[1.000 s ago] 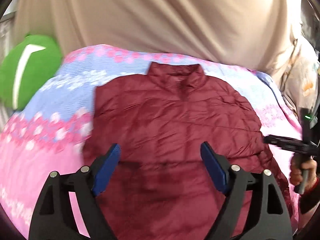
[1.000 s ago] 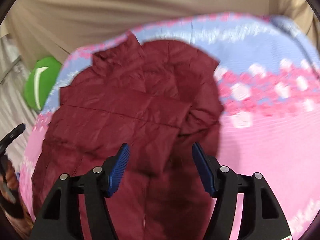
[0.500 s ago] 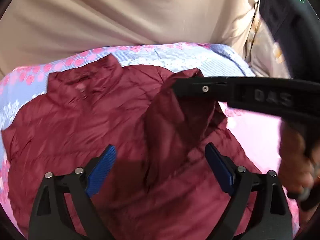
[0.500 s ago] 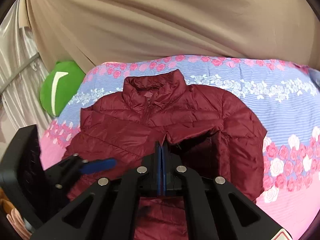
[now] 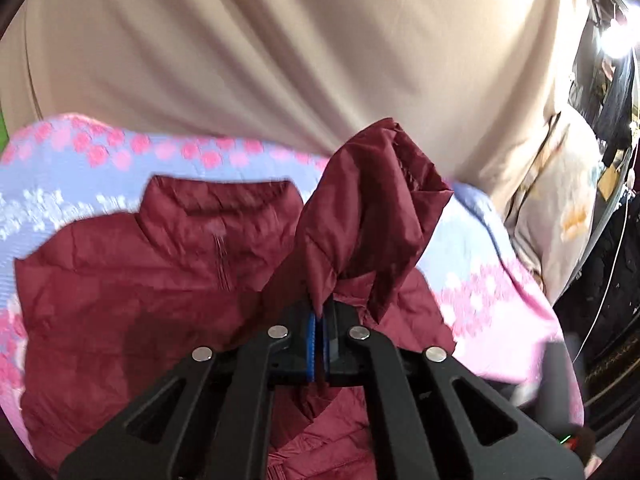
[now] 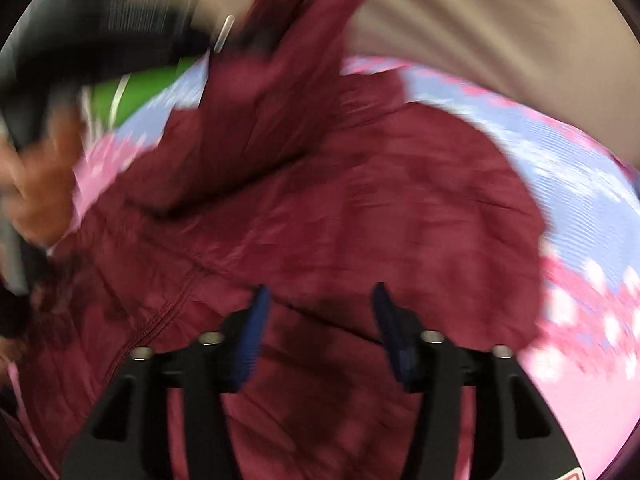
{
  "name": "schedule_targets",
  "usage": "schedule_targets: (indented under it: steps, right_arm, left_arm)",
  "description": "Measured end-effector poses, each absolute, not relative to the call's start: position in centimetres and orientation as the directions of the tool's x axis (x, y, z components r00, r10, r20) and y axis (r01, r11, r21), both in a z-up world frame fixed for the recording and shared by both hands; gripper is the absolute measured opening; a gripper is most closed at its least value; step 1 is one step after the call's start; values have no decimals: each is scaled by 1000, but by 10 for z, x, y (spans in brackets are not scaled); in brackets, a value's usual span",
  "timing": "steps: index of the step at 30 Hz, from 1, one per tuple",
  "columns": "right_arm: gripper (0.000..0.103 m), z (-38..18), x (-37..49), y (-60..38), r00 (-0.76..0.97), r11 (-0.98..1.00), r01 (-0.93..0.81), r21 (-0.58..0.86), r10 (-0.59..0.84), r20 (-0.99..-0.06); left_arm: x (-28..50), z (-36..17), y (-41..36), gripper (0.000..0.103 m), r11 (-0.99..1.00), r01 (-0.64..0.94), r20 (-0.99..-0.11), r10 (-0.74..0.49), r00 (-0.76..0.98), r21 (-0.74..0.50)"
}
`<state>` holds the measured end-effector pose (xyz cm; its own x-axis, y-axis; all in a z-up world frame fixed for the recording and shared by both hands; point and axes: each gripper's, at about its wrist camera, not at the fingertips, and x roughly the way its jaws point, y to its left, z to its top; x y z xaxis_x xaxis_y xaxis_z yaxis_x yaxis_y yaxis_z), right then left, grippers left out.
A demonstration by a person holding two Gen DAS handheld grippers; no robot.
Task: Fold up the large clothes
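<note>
A dark red puffer jacket (image 5: pixel 160 280) lies front up on a pink and blue floral bedspread (image 5: pixel 80 168), collar toward the far side. My left gripper (image 5: pixel 318 344) is shut on the jacket's sleeve (image 5: pixel 368 208) and holds it lifted above the jacket body. In the blurred right wrist view the jacket (image 6: pixel 380 200) fills the middle, and my right gripper (image 6: pixel 318 320) is open and empty just above it. The lifted sleeve (image 6: pixel 280 60) and the left gripper with its hand show at that view's upper left.
A beige curtain (image 5: pixel 280 40) hangs behind the bed. A green cushion (image 6: pixel 148 92) sits at the bed's far left corner. Dark clutter and a lamp (image 5: pixel 616 40) stand off the bed's right side.
My right gripper has let go of the sleeve and opened. My left gripper has shut on the sleeve and lifted it.
</note>
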<state>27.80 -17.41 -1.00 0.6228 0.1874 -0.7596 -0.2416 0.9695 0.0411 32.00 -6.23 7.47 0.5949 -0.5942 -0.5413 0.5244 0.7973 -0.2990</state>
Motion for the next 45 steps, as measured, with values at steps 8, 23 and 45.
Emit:
schedule_targets:
  steps: [8,23,45]
  right_arm:
    - [0,-36,329,-133,562,941,-301,157,308,-767]
    - [1,-48,306,-209,550,964,-228,138,244,-798]
    - [10,-17,236,-348,727,945,152,289,91,-680]
  left_arm:
    - [319,73,-67,1,802,536,-569,-578,585,-263]
    - [316,48,-94,1,781,562,-623,-588,516,-271]
    - [312,-45,-162,36,723,618,-757,-580,301,-308]
